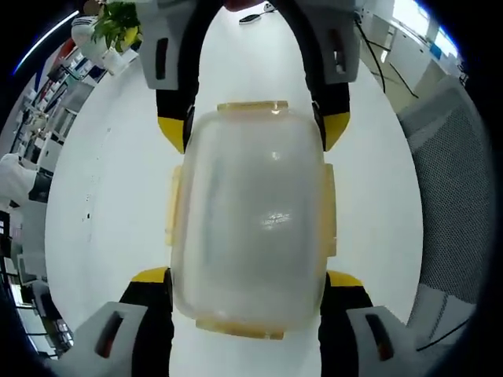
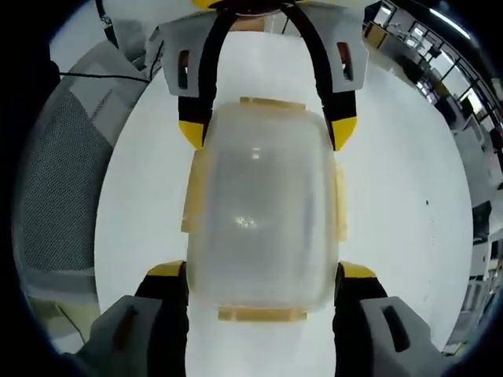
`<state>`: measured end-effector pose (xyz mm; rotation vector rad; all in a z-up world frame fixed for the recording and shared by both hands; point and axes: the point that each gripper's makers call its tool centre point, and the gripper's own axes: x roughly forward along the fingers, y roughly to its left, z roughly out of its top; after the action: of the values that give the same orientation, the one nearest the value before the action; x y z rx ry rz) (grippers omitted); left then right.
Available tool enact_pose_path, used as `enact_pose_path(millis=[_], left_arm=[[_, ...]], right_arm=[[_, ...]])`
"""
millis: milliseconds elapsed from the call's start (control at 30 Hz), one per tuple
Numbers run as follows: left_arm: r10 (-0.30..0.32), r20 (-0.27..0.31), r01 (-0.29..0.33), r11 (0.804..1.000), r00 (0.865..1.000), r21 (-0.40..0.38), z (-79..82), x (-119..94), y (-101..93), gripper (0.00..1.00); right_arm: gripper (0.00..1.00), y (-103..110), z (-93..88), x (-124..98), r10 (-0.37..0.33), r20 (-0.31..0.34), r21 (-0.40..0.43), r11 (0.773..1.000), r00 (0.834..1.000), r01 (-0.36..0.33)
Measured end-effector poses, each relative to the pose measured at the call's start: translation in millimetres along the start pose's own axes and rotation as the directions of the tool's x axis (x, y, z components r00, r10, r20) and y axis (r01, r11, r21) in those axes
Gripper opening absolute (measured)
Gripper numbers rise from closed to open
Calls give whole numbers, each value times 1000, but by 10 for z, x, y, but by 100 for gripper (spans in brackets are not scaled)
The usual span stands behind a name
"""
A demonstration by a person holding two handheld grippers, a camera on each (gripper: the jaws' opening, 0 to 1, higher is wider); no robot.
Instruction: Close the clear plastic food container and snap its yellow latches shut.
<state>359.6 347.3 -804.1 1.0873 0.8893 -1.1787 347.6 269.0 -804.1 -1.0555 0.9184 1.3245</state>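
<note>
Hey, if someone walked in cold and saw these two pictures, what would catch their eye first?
First, the clear plastic food container with pale yellow latches, lying on the round white table in the middle of both views. Next, the two sets of yellow-tipped tongs facing each other: the left gripper straddles one end and the right gripper the opposite end. A grey mesh chair sits at the table's edge.

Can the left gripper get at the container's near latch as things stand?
Probably yes. The left gripper already straddles the container, and the near latch lies between its jaws with nothing over it. The right gripper straddles the far end, away from that latch.
</note>
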Motion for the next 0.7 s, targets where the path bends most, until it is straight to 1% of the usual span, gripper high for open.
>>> enact_pose_path(millis=[100,200,433,567,700], left_arm=[[-1,-4,1,1000,1000,8,-26,1,56,73],[-3,-7,3,1000,1000,15,-50,10,121,73],[-6,17,6,1000,1000,7,-68,20,232,73],[-7,16,7,1000,1000,9,-79,35,292,73],[-9,23,9,1000,1000,10,-92,42,367,73]], right_arm=[[73,-57,22,9,-3,-10,8,1000,1000,3],[73,-109,27,12,-7,4,22,1000,1000,7],[73,-220,43,26,0,9,18,1000,1000,0],[73,-277,53,40,1,0,20,1000,1000,-1],[74,-355,54,44,5,7,27,1000,1000,-5]])
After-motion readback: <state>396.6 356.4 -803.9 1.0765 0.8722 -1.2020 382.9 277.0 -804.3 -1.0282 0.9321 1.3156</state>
